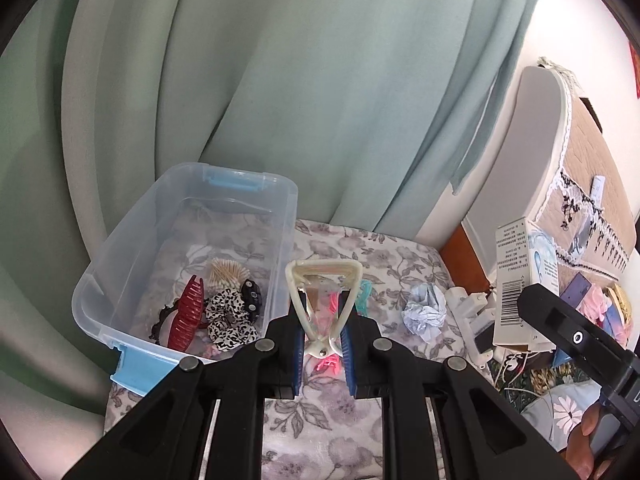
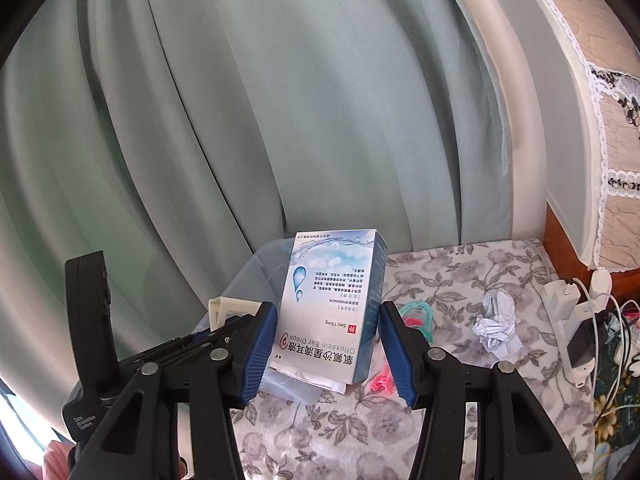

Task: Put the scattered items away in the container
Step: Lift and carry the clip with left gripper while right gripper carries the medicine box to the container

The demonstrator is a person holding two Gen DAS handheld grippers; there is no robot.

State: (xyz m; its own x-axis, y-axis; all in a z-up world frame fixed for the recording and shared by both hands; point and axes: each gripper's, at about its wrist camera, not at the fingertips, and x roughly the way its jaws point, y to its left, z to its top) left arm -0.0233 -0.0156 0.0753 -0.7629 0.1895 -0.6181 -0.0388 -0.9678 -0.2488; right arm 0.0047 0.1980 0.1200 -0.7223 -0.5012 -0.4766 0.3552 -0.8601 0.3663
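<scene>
Clear plastic container (image 1: 120, 276) sits on a floral surface (image 1: 320, 420), holding hair clips and a scrunchie. Just right of it, the left hand-held gripper (image 1: 323, 344) pinches a cream claw clip (image 1: 322, 300); the right hand-held gripper (image 2: 326, 344) clamps an ear drops box (image 2: 332, 304).

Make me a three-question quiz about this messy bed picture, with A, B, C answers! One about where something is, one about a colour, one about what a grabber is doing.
1. Where is the red hair claw?
A. In the clear container
B. On the floral cover
C. Beside the crumpled paper

2. What colour are the container's latches?
A. Red
B. Blue
C. Yellow

3. What is the left hand-held gripper doing?
A. Standing open, holding nothing
B. Gripping the box
C. Gripping the cream hair clip

Answers: 1 A, it lies inside with the spotted scrunchie. 2 B, both latches are light blue. 3 C, the pads pinch the clip's narrow end.
</scene>
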